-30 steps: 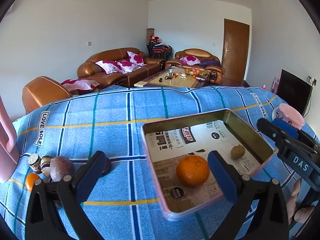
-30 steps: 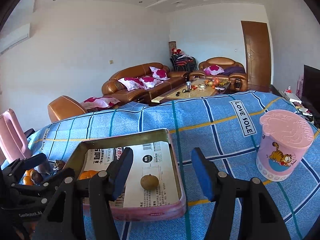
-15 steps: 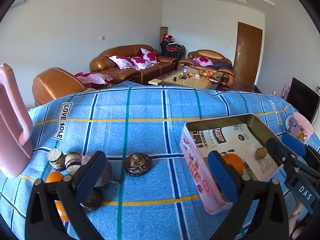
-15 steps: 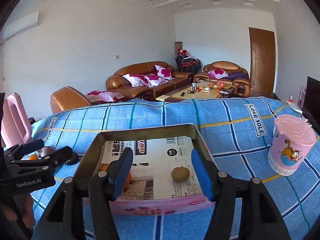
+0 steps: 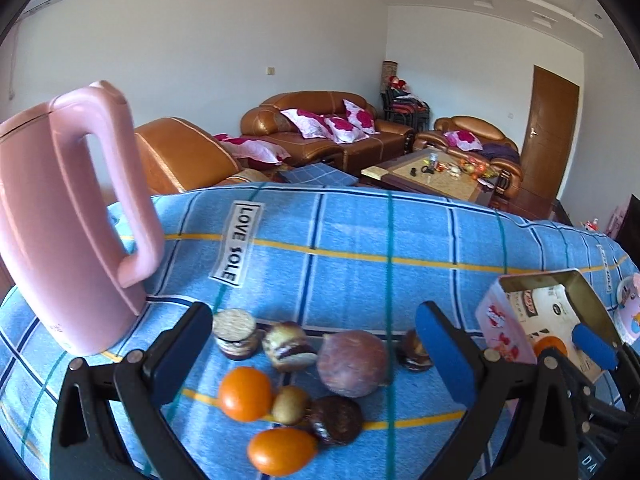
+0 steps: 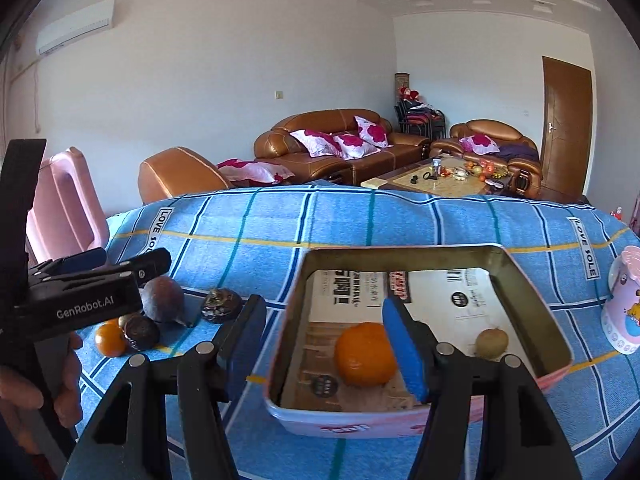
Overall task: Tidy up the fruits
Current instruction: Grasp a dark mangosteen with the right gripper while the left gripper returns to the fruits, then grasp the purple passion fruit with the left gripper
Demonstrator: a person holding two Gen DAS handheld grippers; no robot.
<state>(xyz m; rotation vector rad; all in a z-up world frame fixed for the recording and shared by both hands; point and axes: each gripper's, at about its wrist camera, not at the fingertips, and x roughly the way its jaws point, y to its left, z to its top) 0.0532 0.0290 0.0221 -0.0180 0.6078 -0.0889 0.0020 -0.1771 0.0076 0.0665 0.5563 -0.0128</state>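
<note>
your left gripper [image 5: 316, 354] hangs wide open and empty over the fruit pile; choose the purple fruit [image 5: 353, 363], close, then carry it to the tin [image 6: 532, 292].

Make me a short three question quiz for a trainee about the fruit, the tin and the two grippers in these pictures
1. True or false: the left gripper is shut on a fruit.
2. How many fruits lie in the tin?
3. What does the left gripper hover over? A) the fruit pile B) the kettle C) the cup

Key:
1. False; its jaws stand open and empty, as do the right gripper's.
2. Two: an orange and a small brown fruit.
3. A
</note>
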